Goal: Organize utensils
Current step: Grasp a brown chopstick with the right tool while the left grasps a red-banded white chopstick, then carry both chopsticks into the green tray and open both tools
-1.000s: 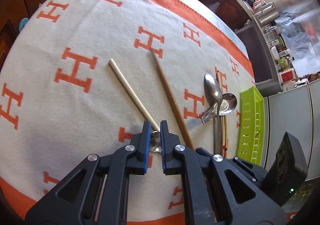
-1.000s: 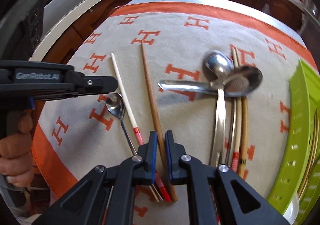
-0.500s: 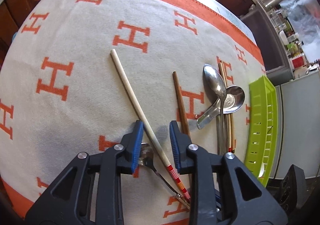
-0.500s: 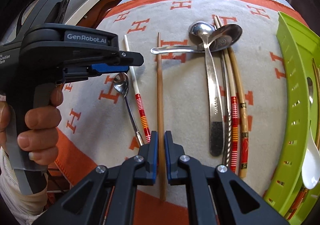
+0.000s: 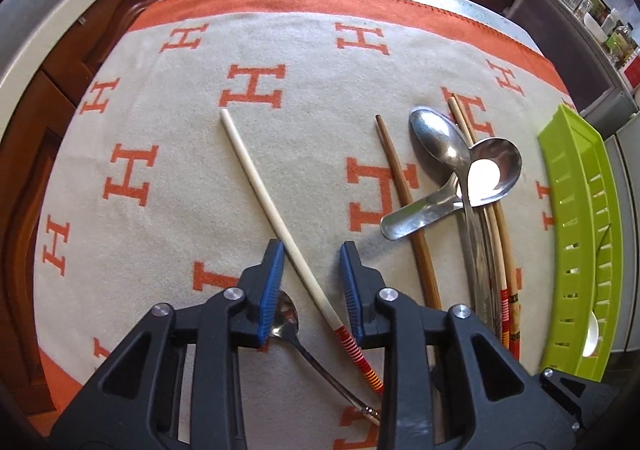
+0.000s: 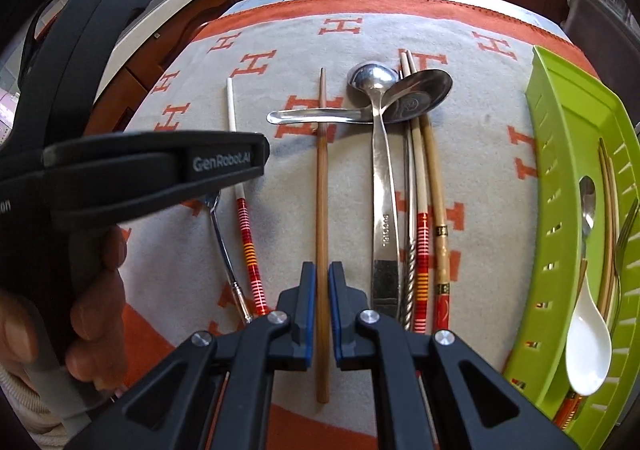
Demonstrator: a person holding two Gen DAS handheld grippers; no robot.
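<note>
Utensils lie on a cream cloth with orange H marks. My left gripper point(image 5: 312, 282) is open, its jaws astride a white chopstick point(image 5: 260, 185) with a red-striped end; a small steel spoon point(image 5: 286, 320) lies under its left finger. My right gripper point(image 6: 322, 306) is shut on a brown wooden chopstick point(image 6: 321, 177) point(image 5: 404, 193) that points away from me. Two large steel spoons point(image 6: 376, 121) and several more chopsticks point(image 6: 424, 209) lie to its right. The white chopstick point(image 6: 236, 153) and small spoon point(image 6: 220, 234) also show in the right wrist view, partly behind the left gripper's body.
A lime green slotted tray point(image 6: 560, 153) point(image 5: 580, 209) stands at the cloth's right edge; it holds a white ceramic spoon point(image 6: 588, 334), a steel spoon, a fork and chopsticks. Dark wood cabinets stand behind the table. My left hand and its gripper body point(image 6: 120, 169) fill the right view's left side.
My left gripper has opened and now straddles the white chopstick. My right gripper has turned the brown chopstick straight and drawn it toward me, away from the white one.
</note>
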